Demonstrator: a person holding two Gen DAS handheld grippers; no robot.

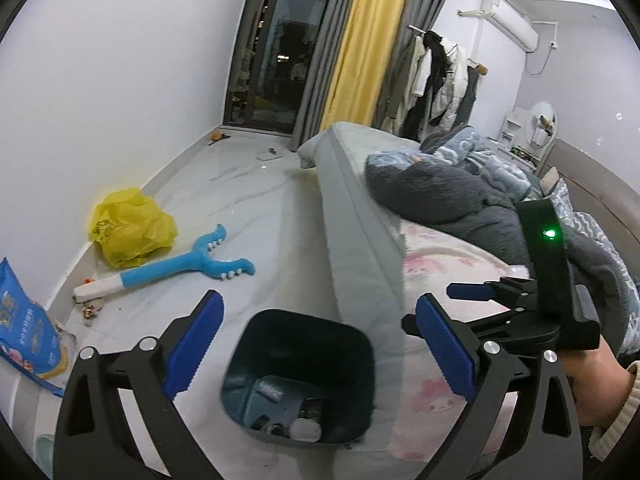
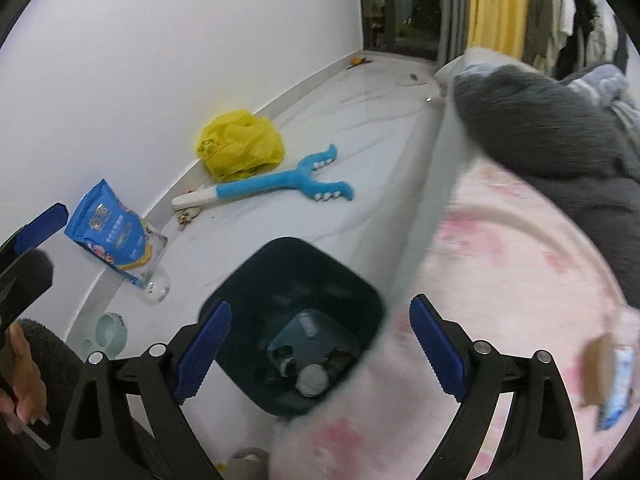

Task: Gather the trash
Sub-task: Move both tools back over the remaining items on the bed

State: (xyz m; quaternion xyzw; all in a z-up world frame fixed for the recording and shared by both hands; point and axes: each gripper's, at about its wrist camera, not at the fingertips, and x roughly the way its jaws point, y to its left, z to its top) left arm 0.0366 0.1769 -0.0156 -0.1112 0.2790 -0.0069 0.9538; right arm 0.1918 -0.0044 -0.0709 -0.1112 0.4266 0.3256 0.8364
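Note:
A dark bin stands on the floor against the bed, with several pieces of trash inside; it also shows in the right wrist view. My left gripper is open and empty, hovering above the bin. My right gripper is open and empty, above the bin's bed-side rim; it shows in the left wrist view over the bed. A yellow plastic bag lies by the wall, also seen from the right wrist. A blue snack bag leans on the wall.
A blue and white toy lies on the pale floor. The bed with pink sheet and grey blankets fills the right. A clear jar and green bowl sit by the wall. A small box lies on the bed.

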